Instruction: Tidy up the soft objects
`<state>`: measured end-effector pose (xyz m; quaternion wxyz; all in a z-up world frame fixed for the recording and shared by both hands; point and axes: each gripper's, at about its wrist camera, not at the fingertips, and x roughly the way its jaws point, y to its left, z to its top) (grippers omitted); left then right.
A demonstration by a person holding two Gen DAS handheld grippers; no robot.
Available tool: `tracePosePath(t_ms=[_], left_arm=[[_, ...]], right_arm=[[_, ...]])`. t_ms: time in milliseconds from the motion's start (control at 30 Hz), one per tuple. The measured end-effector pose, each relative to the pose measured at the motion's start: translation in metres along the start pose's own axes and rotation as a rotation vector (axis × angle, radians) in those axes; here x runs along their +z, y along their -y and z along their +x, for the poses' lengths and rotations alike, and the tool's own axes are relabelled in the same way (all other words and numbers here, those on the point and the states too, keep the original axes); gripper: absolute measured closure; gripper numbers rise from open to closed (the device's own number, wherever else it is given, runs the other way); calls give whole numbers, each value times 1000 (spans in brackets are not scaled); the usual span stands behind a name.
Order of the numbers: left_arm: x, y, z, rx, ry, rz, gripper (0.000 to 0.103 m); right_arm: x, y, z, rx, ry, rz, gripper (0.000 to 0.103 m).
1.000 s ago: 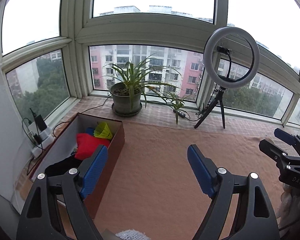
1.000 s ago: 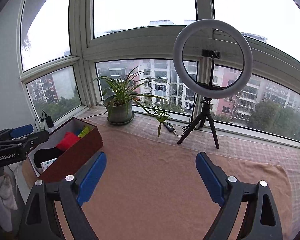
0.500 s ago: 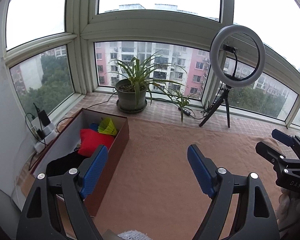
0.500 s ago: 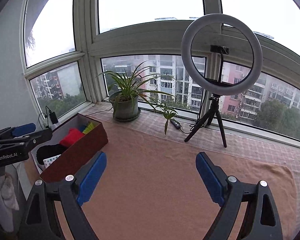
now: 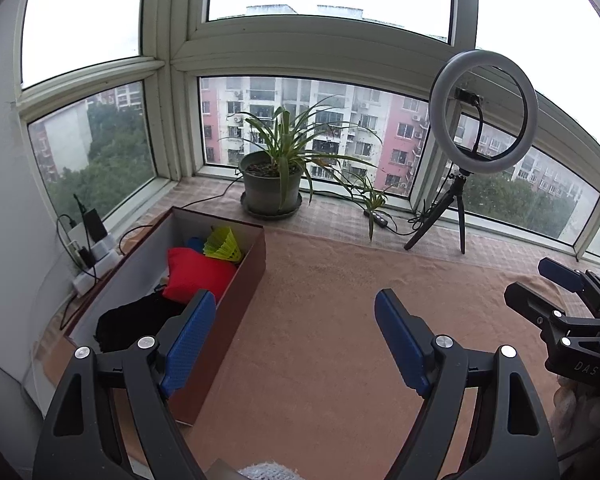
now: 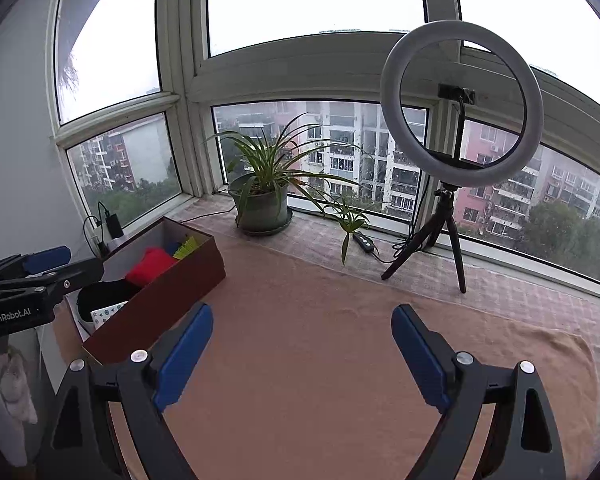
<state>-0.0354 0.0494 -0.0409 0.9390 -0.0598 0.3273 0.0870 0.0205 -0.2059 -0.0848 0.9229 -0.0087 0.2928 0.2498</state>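
Pink-brown cloth (image 5: 320, 320) covers the worktop by the bay window, and both claws hang above it with their blue pads spread wide and nothing between them. In the left wrist view the left claw (image 5: 290, 328) fills the bottom of the frame, its left pad overlapping the near edge of the box (image 5: 236, 304), a long brown carton lying at lower left. Inside it, from the far end to the near end, sit a yellow shuttlecock (image 5: 222, 244) with something blue just behind it, a red cushion (image 5: 196, 274), and a black cloth (image 5: 136, 320); these touch one another in a row. The right claw (image 5: 540, 288) shows at the right edge of that view, pads apart and empty, well away from the box. In the right wrist view the right claw (image 6: 302, 344) sits at bottom centre over bare cloth, with the box (image 6: 168, 296) to its left and a white dotted item (image 6: 108, 314) visible at the box's near end beside the black cloth. A potted plant (image 5: 272, 184) stands at centre on the sill and a ring light (image 5: 482, 112) on a tripod at upper right. A charger and cables (image 5: 88, 240) lie at the left by the window.
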Motion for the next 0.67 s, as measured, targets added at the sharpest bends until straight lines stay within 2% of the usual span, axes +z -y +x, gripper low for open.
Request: tracePosePath(t_ms=[333,500,667], left_arm=[[-1,-4,-1,6,2,-11,21],[-2,-5,2,-20,-10,-17,21],[-2,-5,3,-6,-5,-22,21]], right_arm=[[-1,-6,1,4,-2,-16,15],[-2,-5,3,1,-8,-16,15],[-2,-3,6,2,-16,-15,15]])
